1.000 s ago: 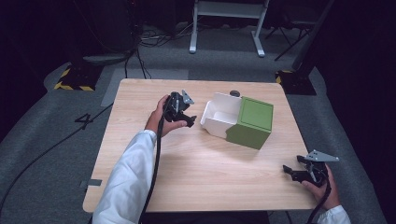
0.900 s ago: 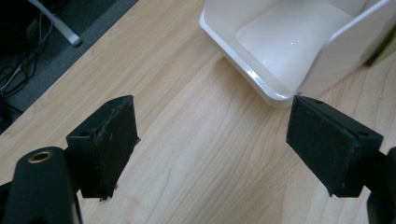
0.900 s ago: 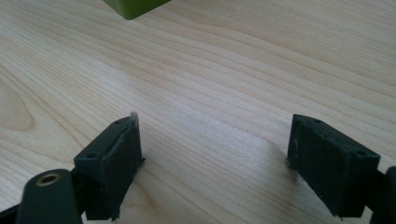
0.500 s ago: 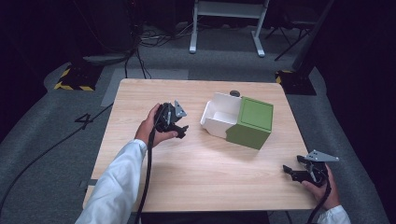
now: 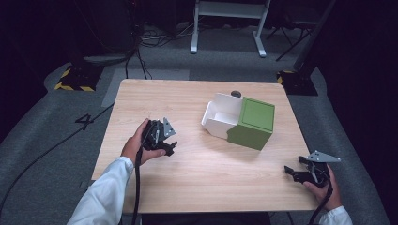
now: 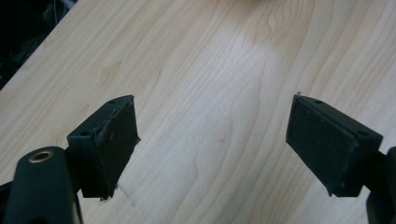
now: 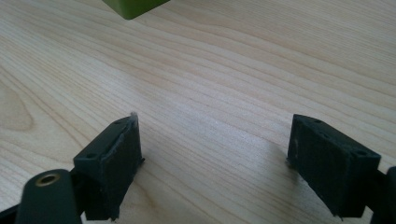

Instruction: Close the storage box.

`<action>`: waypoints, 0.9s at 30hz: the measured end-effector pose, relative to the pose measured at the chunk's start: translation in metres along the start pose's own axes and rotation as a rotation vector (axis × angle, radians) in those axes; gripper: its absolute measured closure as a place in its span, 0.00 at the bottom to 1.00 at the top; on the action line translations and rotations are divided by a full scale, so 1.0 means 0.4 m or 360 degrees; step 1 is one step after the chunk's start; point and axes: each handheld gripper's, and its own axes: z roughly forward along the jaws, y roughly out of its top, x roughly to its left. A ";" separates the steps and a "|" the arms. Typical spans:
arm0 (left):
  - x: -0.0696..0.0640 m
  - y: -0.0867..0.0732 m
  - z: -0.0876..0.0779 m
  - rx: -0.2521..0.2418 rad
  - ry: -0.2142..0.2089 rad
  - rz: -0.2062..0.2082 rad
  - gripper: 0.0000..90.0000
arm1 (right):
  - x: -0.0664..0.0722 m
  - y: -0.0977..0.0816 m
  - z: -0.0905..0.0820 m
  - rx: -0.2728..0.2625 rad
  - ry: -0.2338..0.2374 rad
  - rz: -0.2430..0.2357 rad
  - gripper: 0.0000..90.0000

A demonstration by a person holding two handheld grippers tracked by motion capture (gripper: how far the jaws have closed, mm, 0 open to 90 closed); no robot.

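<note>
1. A pale wooden table [image 5: 197, 187] stood on a grey carpeted floor [image 5: 47, 140], seen from above the person's side.
2. A box [image 5: 239, 119] sat on the table top as the main landmark. Its green part [image 5: 253, 123] faced the person's right; its open white part [image 5: 219, 116] faced the left, and nothing could be seen inside it.
3. A small dark round thing [image 5: 236, 93] lay just behind the box; what it was could not be told.
4. The left gripper [image 5: 164, 140] was held in the person's left hand [image 5: 136, 147], well to the left of the box and apart from it, nearer the person than the box's white side.
5. In the left gripper view, its two black jaws stood wide apart with bare wood between them; it held nothing.
6. A white sleeve [image 5: 101, 197] covered the left forearm, and a black cable [image 5: 137, 187] trailed along it from the gripper.
7. The right gripper [image 5: 300, 172] was held in the right hand [image 5: 324, 185], to the right of the box and much nearer the person, close to the table's near right corner.
8. In the right gripper view, its jaws also stood wide apart over bare wood, gripping nothing; a green corner of the box showed at the top edge, well ahead of the jaws.
9. Beyond the table, on the far side of the box, a white metal frame [image 5: 227, 18] stood on the floor.
</note>
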 end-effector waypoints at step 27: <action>-0.035 -0.220 0.003 0.0014 -0.0087 -0.0180 0.19 | 0.000 0.000 0.000 -0.0001 -0.0003 -0.0002 0.19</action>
